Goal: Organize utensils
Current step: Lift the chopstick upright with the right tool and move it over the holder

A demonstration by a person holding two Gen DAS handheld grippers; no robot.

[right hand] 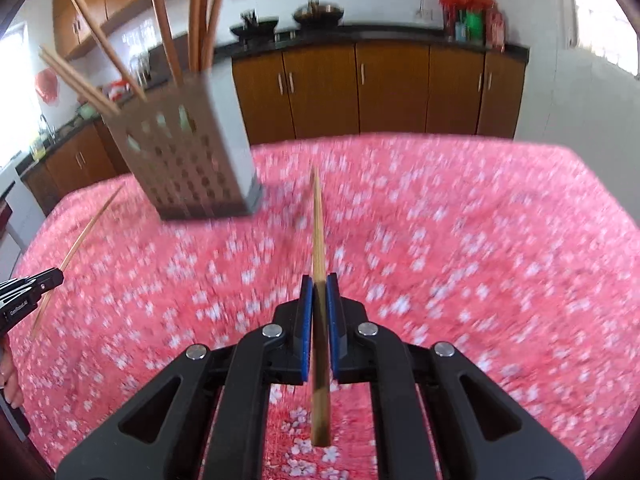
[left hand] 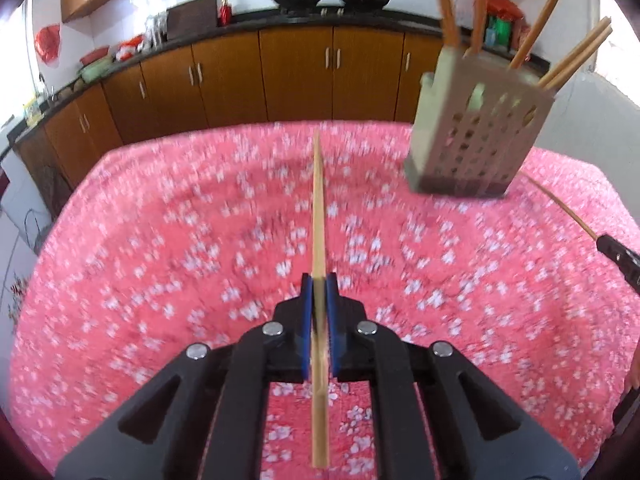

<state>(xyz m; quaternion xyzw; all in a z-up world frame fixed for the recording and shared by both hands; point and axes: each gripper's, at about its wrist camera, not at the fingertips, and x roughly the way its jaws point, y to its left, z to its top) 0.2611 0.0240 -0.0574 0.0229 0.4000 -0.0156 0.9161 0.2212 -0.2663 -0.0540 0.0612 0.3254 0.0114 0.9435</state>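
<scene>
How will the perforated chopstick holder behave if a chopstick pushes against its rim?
The chopstick holder looks tall over a small base, so it may tip. Its chopsticks lean outward, probably adding top weight. The tablecloth looks soft, so sliding seems less likely.

Tablecloth (left hand: 160, 240): soft matt cloth, pink floral print. Chopstick (left hand: 319, 208): pale smooth wood. Holder (left hand: 476, 140): matt perforated plastic. Cabinets (right hand: 392, 88): glossy wood-look fronts, metal handles.
</scene>
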